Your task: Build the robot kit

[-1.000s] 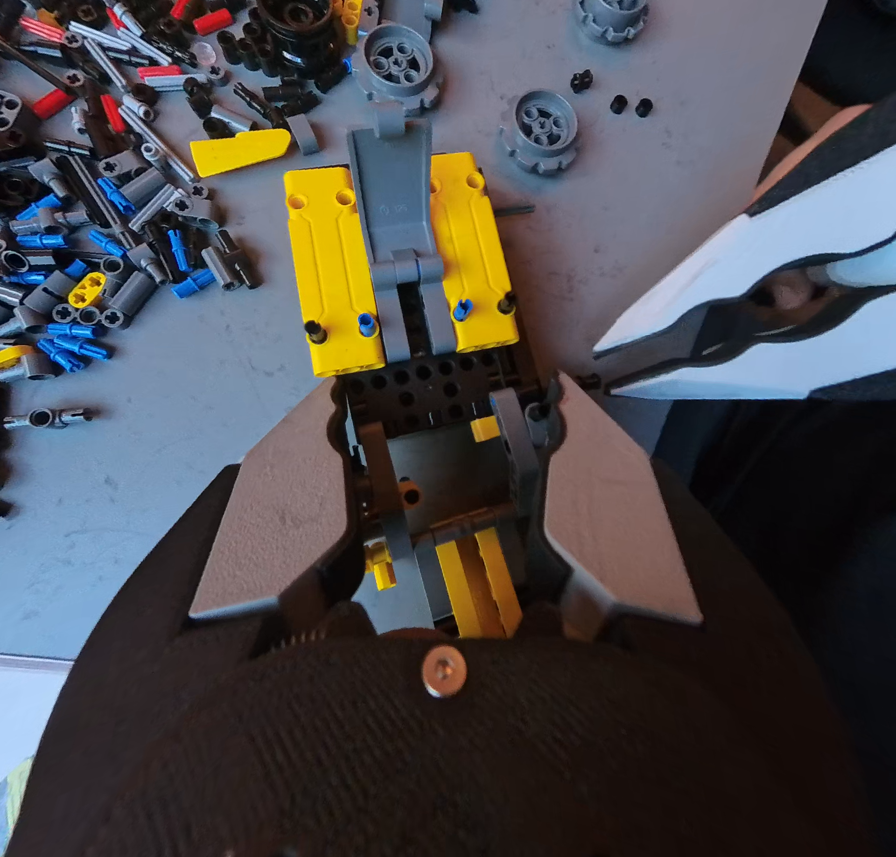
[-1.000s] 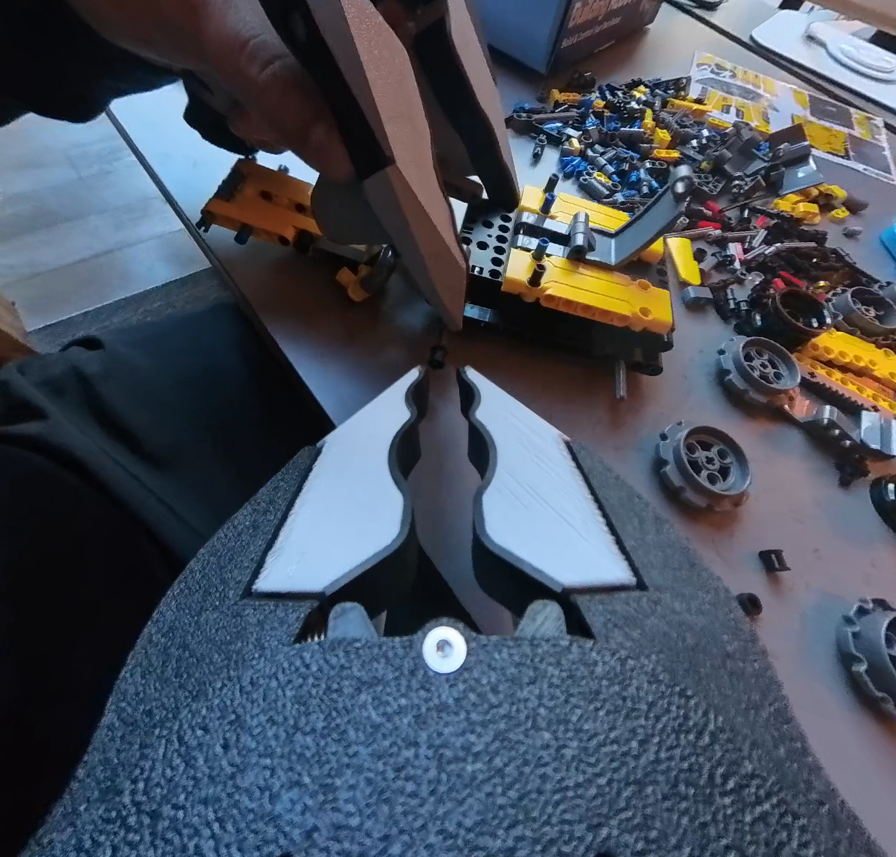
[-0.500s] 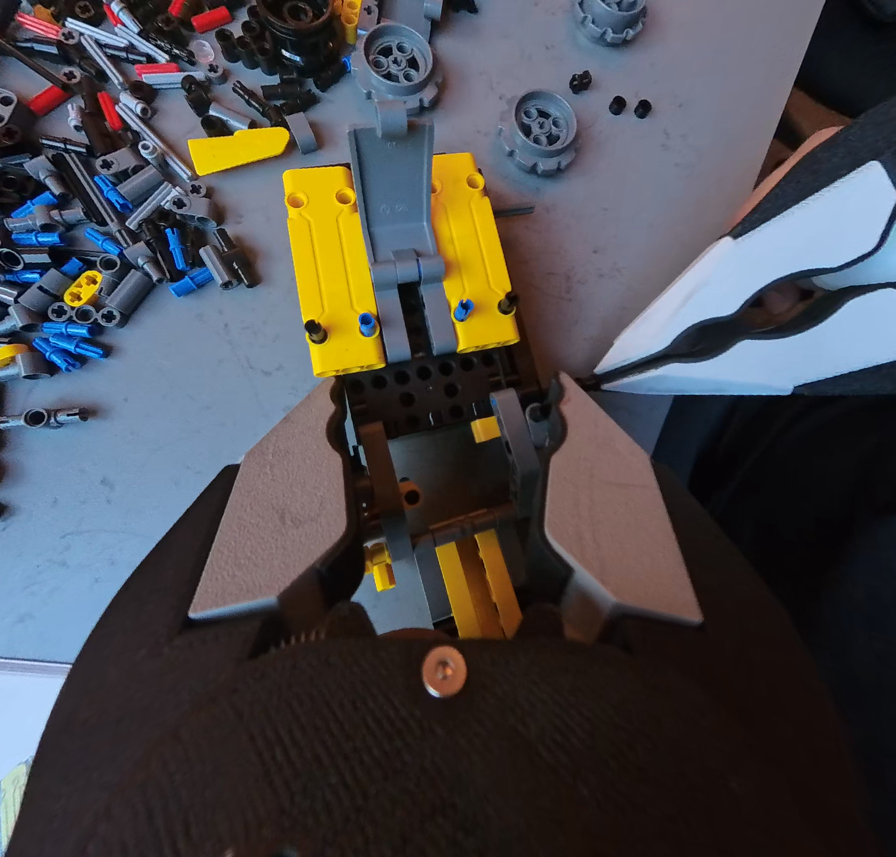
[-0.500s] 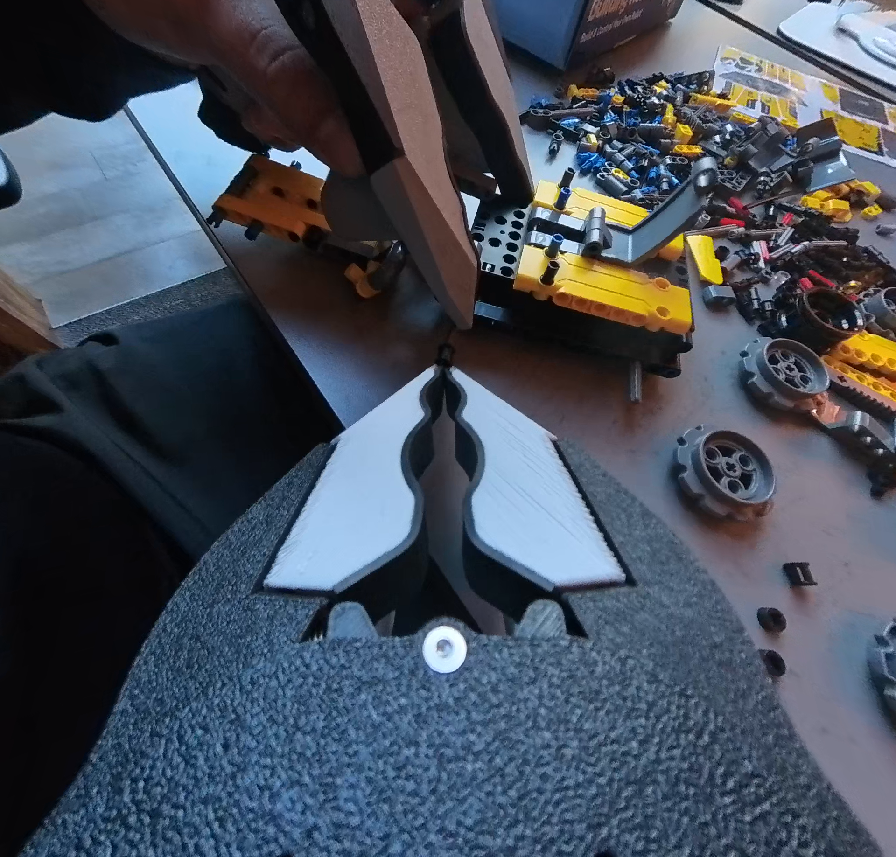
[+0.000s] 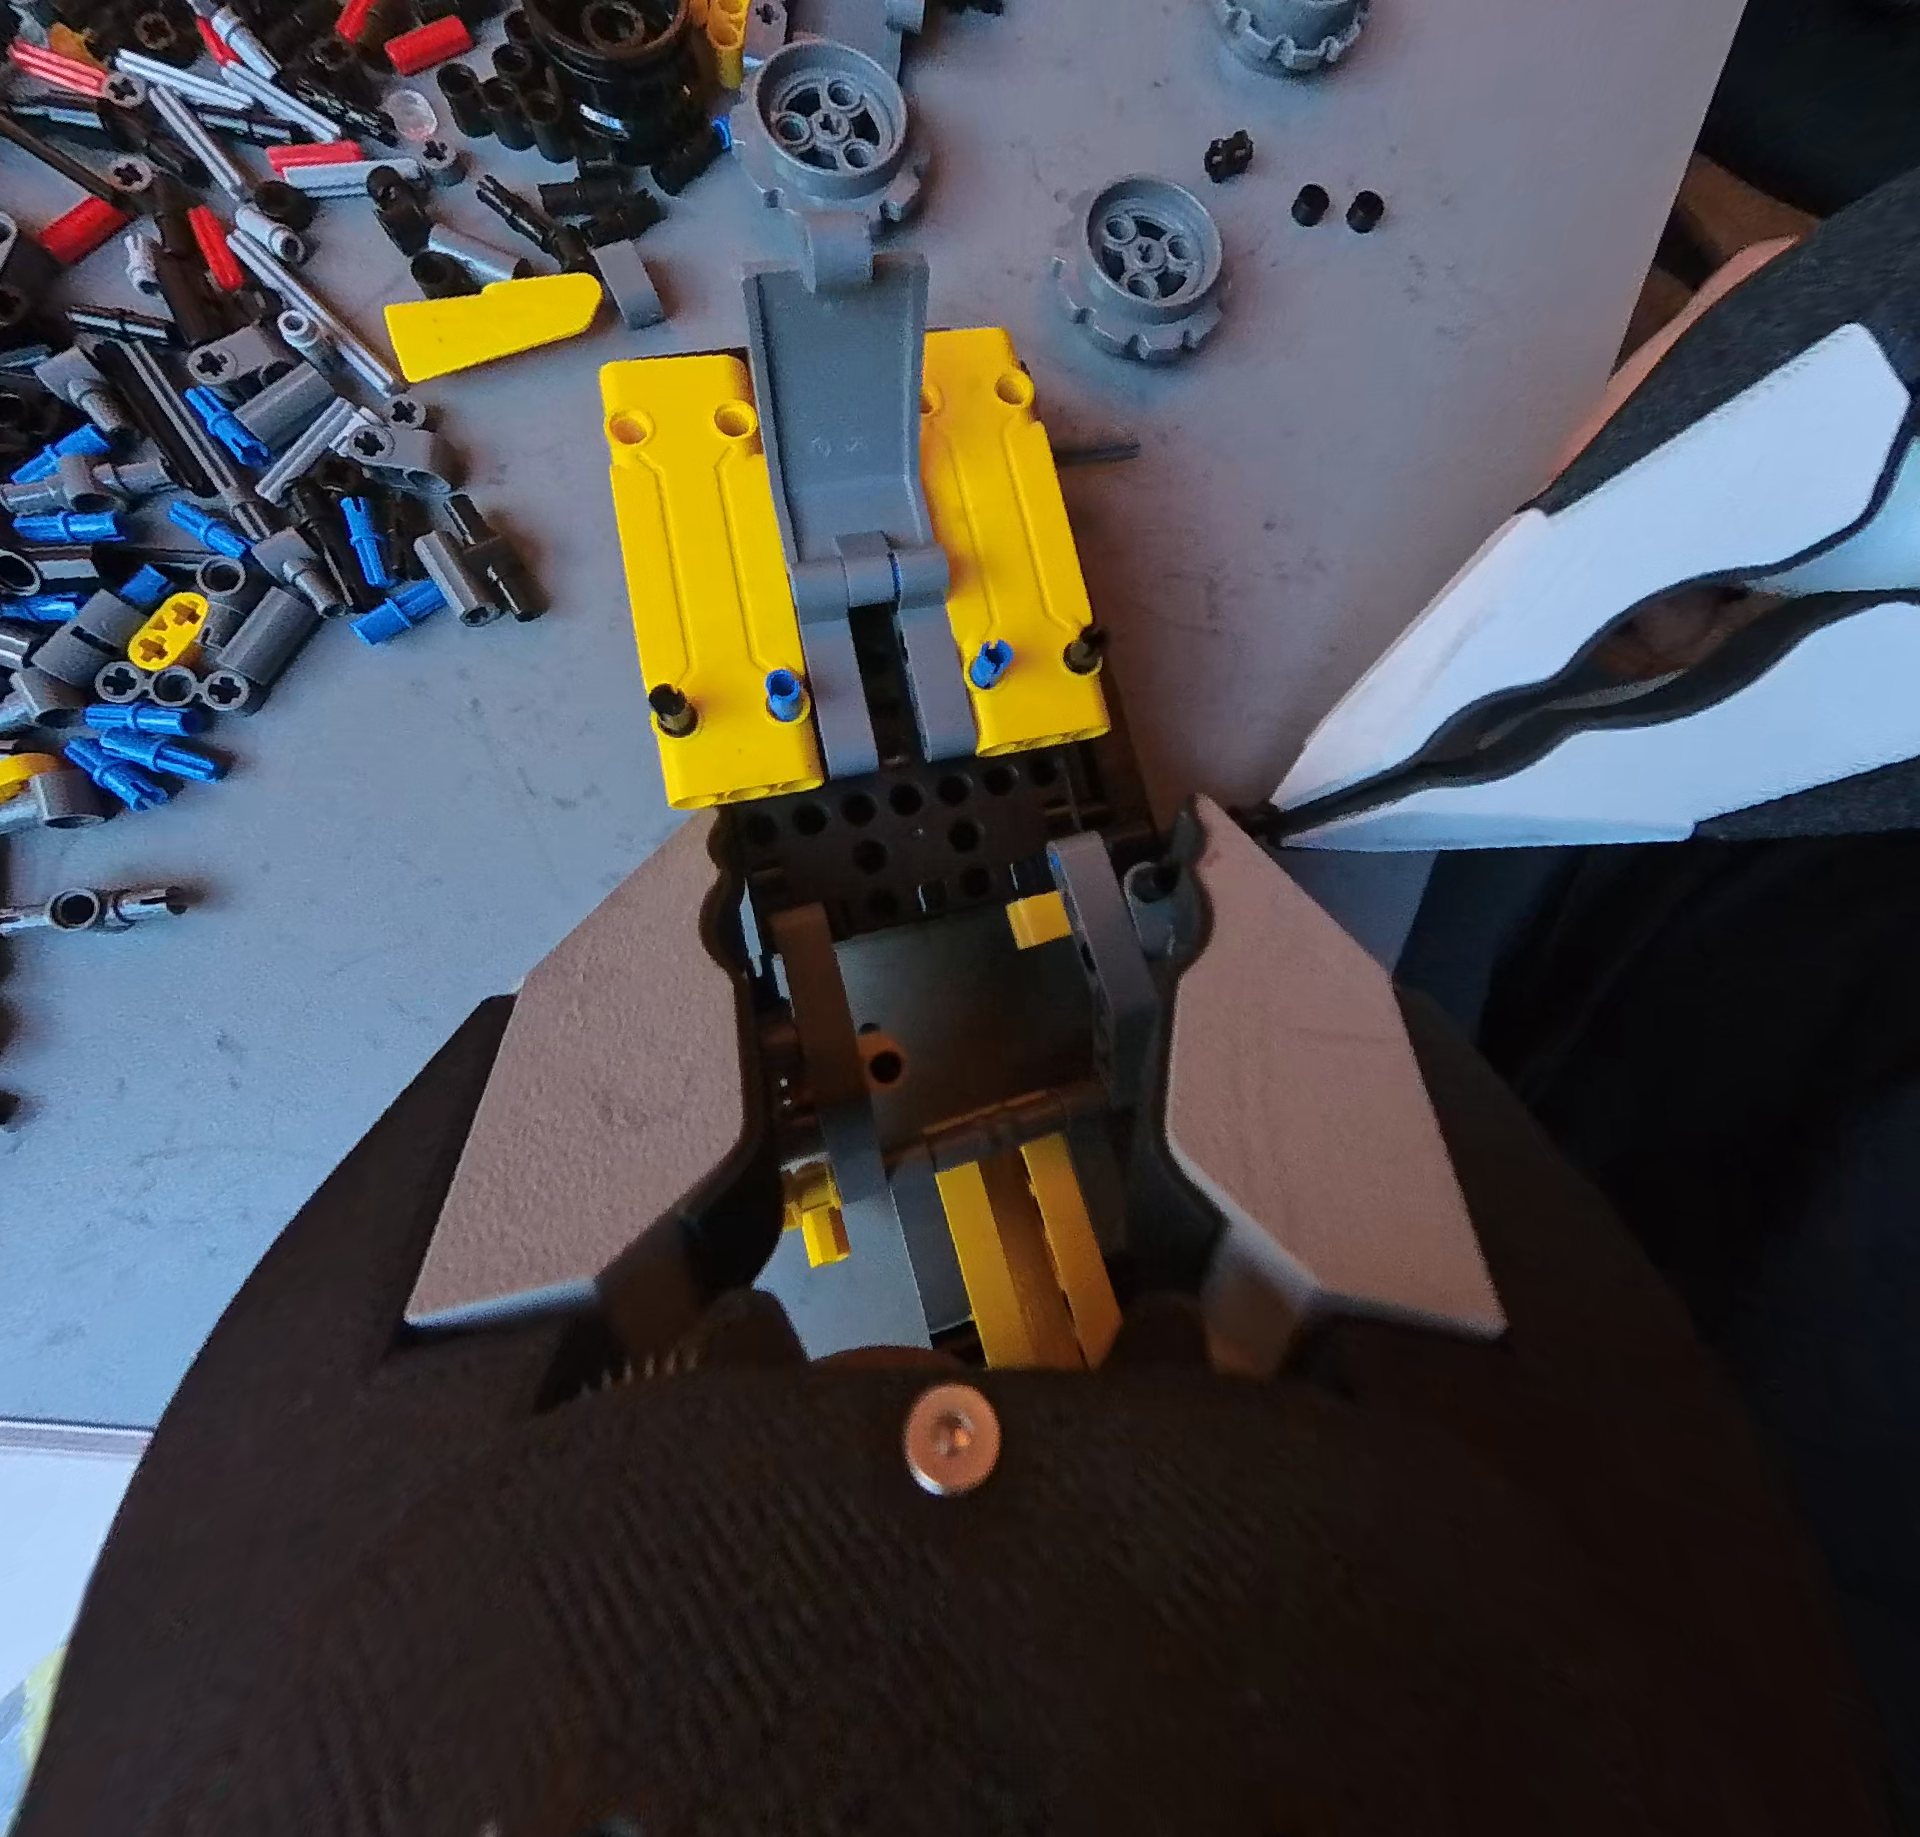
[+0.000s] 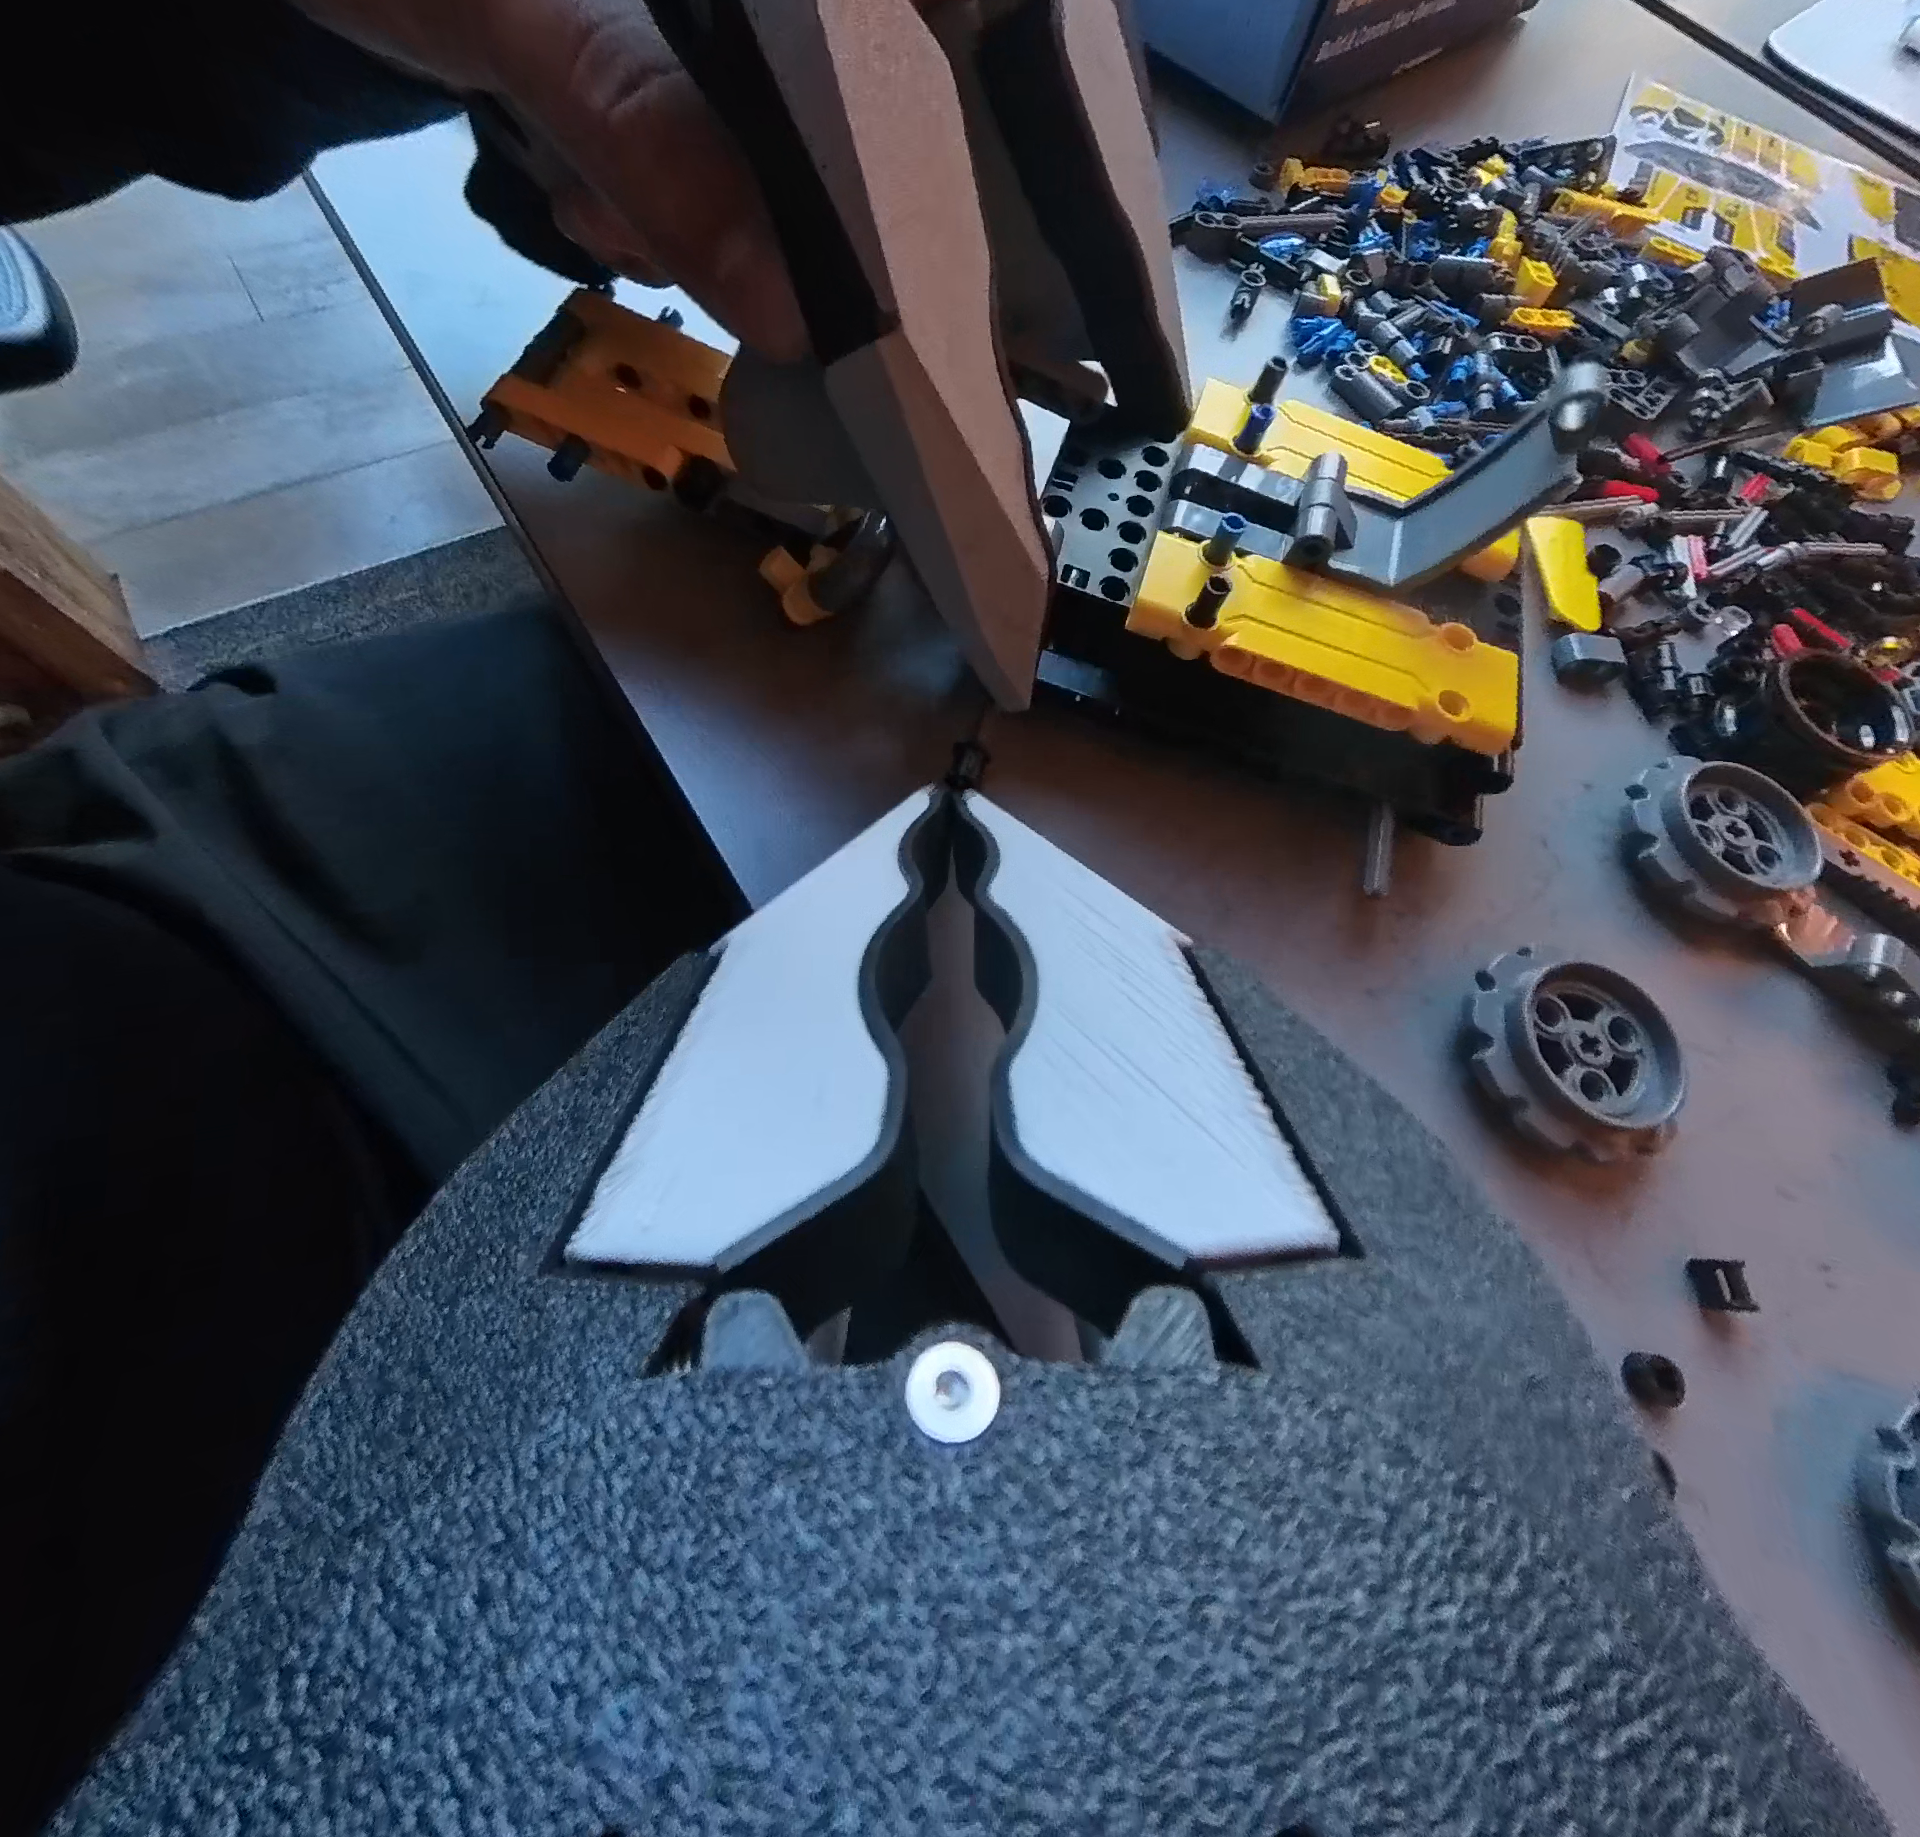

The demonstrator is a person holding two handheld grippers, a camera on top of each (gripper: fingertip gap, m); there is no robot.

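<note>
Two close downward wrist views, both sharing the yellow model [image 5: 847,561].

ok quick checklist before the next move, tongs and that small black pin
1. Left tongs clamped on the yellow and black model: ok, one finger on each side of its black frame.
2. Right tongs shut on the small black pin: ok, the pin sticks out past the tips.
3. Pin lined up with a hole in the model: cannot tell, the left finger hides that side.
4. Model resting on the table: ok.
5. Loose grey wheels clear of the pin: ok.
</note>
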